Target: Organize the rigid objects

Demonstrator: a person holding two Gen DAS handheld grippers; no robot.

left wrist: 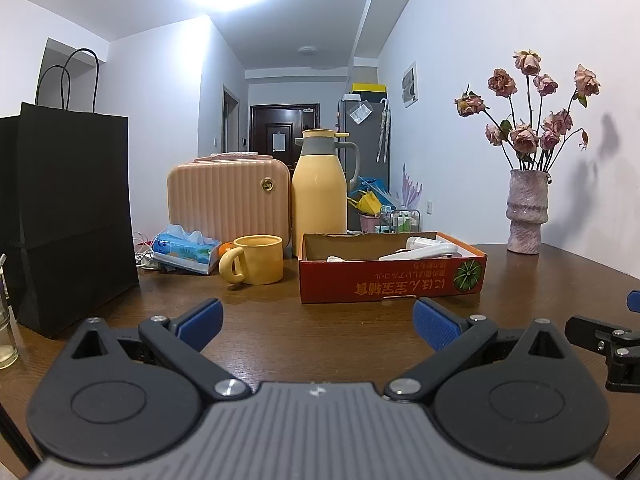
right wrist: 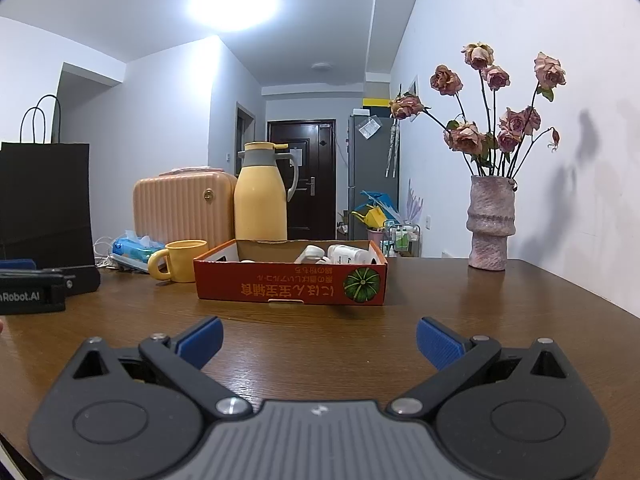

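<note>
We hold our left gripper [left wrist: 318, 322] low over the wooden table [left wrist: 280, 320], its blue-padded jaws spread wide with nothing between them, and our right gripper [right wrist: 319, 340] hangs the same way, released and empty, just above the tabletop. Straight ahead of both, a little beyond the fingertips, sits the shallow red cardboard box [left wrist: 390, 280] with a green pumpkin printed on its near wall; from the right gripper it lies dead ahead, from the left one slightly to the right. Inside it we see several white plastic objects [right wrist: 338, 255], partly hidden by the box wall, so we cannot tell exactly what they are. Just left of the box stands a yellow mug [left wrist: 256, 260], handle turned toward us, and behind it a yellow thermos jug [left wrist: 319, 192] touching or nearly touching a ribbed pink case [left wrist: 228, 200]. A blue tissue pack [left wrist: 186, 250] lies left of the mug, with a small orange fruit [left wrist: 226, 246] between them. Far to the left of our left gripper a black paper bag [left wrist: 68, 216] stands upright. Off to the right, near the wall, a pink textured vase [right wrist: 490, 224] holds dried roses [right wrist: 500, 112]. Each gripper shows at the edge of the other's view
</note>
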